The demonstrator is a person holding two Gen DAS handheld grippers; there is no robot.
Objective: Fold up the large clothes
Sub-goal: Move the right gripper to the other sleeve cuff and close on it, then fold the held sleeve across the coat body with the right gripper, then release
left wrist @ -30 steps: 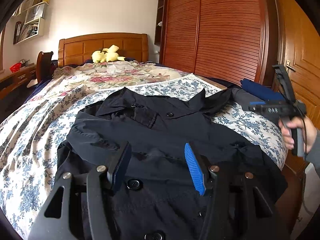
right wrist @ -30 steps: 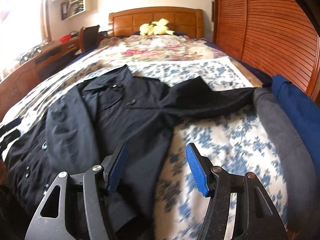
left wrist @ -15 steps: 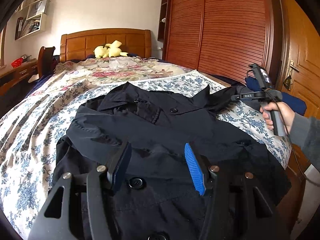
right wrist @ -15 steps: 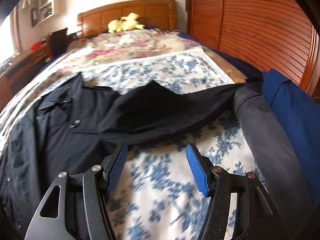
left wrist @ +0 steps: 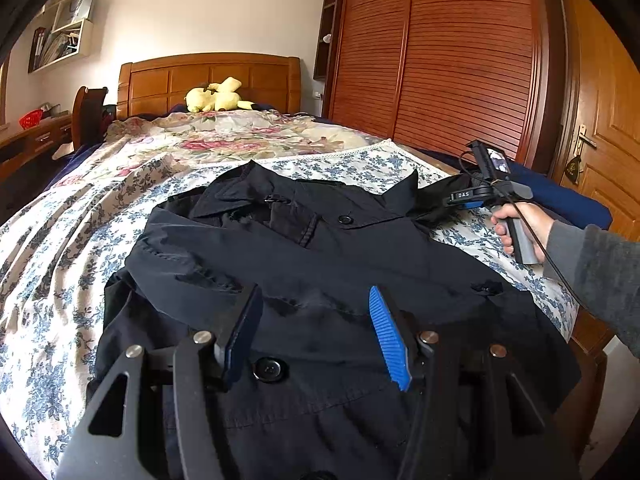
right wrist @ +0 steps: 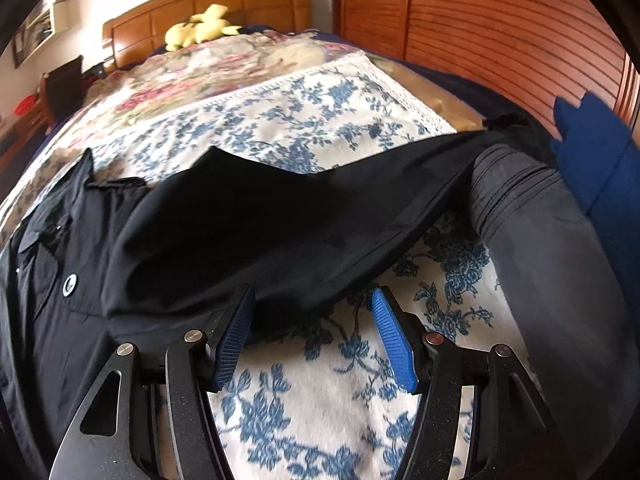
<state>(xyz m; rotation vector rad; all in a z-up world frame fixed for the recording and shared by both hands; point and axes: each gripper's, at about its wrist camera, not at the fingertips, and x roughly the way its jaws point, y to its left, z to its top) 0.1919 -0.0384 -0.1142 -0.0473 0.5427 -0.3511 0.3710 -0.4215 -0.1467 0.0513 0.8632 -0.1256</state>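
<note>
Large black buttoned coat (left wrist: 320, 264) lies spread on blue-floral bedspread (left wrist: 52, 264). L gripper (left wrist: 316, 336) hovers over it, jaws apart; R gripper (right wrist: 316, 336) near outstretched sleeve (right wrist: 320, 208), jaws apart, empty.

1. The right tongs (right wrist: 314, 336) have swung off the black coat's (left wrist: 320, 280) front, across the bed, and now sit low over its outstretched sleeve (right wrist: 320, 216), jaws parted with the sleeve's lower edge between them.
2. From the left wrist view, the right hand (left wrist: 516, 228) has come in from the bed's far edge toward the sleeve.
3. The grey garment (right wrist: 552, 264) and the blue one (right wrist: 600, 160) now loom closer on the right.
</note>
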